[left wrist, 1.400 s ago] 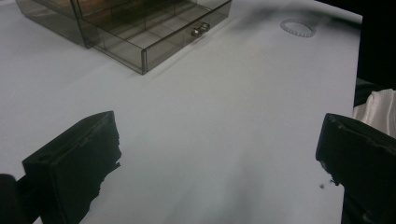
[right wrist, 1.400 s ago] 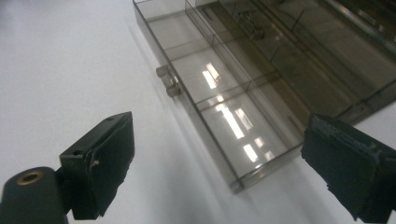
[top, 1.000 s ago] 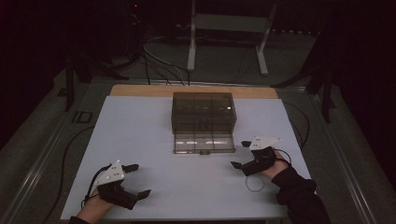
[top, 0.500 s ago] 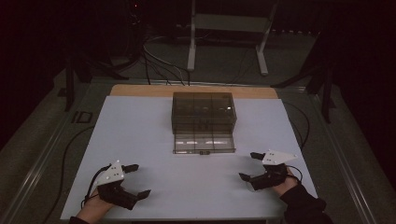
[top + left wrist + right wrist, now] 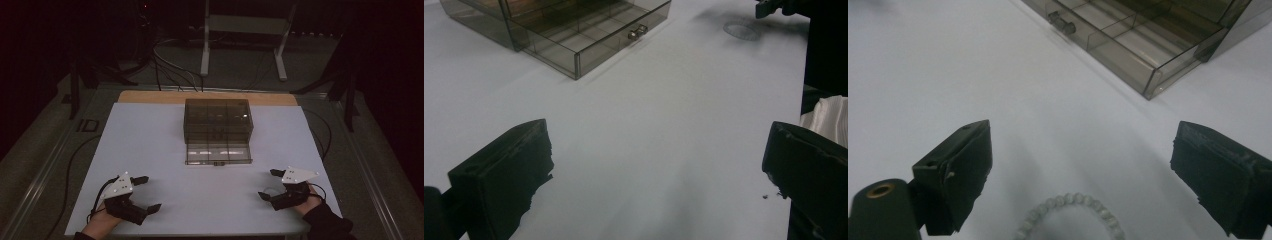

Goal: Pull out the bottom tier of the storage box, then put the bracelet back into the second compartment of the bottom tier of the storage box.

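A smoky clear drawer box (image 5: 218, 120) stands mid-table, its bottom drawer (image 5: 218, 154) pulled out toward me, with a small knob (image 5: 637, 32) on its front. A pale beaded bracelet (image 5: 1071, 215) lies flat on the white table between the jaws of my right gripper (image 5: 270, 184), which is open and hovers at the front right. The bracelet (image 5: 271, 191) shows faintly in the high view. My left gripper (image 5: 146, 193) sits open at the front left with nothing between its jaws. The drawer's compartments (image 5: 1128, 37) look empty.
The white tabletop (image 5: 150, 140) has a wooden strip (image 5: 150, 96) along its far edge. Cables (image 5: 165, 65) and a metal stand (image 5: 245, 30) lie on the dark floor beyond. A person's dark sleeve (image 5: 325, 222) enters at the bottom right.
My right gripper has drawn back from near the drawer's right corner toward the table's front right, over the bracelet. The left gripper has stayed put.
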`<action>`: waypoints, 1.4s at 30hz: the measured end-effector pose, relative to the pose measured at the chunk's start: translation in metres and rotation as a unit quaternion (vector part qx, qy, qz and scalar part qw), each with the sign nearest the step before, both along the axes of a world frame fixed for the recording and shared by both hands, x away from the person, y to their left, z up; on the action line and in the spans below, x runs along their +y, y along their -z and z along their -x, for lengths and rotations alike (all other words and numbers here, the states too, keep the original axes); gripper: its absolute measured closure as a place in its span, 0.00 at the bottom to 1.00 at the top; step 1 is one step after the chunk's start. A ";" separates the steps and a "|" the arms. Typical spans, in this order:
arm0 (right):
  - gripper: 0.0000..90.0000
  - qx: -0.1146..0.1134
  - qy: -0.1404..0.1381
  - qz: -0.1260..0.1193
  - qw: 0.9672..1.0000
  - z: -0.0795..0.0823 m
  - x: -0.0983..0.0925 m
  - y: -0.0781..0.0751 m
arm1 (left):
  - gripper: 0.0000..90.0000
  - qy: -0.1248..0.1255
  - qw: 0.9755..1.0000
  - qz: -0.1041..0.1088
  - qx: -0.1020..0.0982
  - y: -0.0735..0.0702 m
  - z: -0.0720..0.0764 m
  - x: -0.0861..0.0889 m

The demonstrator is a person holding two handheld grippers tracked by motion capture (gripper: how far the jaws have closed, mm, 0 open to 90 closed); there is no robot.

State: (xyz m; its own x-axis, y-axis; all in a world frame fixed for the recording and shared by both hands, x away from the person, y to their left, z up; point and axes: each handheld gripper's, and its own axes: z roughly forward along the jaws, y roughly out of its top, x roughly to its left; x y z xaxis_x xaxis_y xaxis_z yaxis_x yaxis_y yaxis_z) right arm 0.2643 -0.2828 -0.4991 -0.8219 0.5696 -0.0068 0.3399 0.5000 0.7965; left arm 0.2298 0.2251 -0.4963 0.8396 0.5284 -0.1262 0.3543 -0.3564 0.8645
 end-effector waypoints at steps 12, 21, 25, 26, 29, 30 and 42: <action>0.11 -0.021 -0.007 -0.009 1.000 0.001 0.003 -0.012 | 0.00 0.000 1.000 -0.002 -0.001 0.000 0.000 0.000; 0.11 -0.025 0.015 -0.013 0.999 -0.003 -0.003 -0.025 | 0.00 -0.001 1.000 -0.004 -0.003 0.000 0.001 -0.001; 0.11 -0.020 0.033 0.002 0.999 -0.007 -0.006 -0.024 | 0.00 -0.001 1.000 -0.004 -0.002 0.000 0.001 -0.001; 0.11 -0.017 0.035 0.005 0.999 -0.007 -0.006 -0.024 | 0.00 0.000 1.000 -0.005 -0.003 0.000 0.001 -0.001; 0.11 -0.003 0.038 0.013 0.999 -0.010 -0.008 -0.022 | 0.00 0.000 1.000 -0.004 -0.003 0.000 0.001 -0.001; 0.12 0.004 0.044 0.016 0.999 -0.011 -0.009 -0.020 | 0.00 -0.001 1.000 -0.004 -0.003 0.000 0.001 -0.001; 0.37 0.051 0.040 0.056 0.996 -0.020 -0.012 0.000 | 0.00 0.000 1.000 -0.004 -0.002 0.000 0.000 -0.001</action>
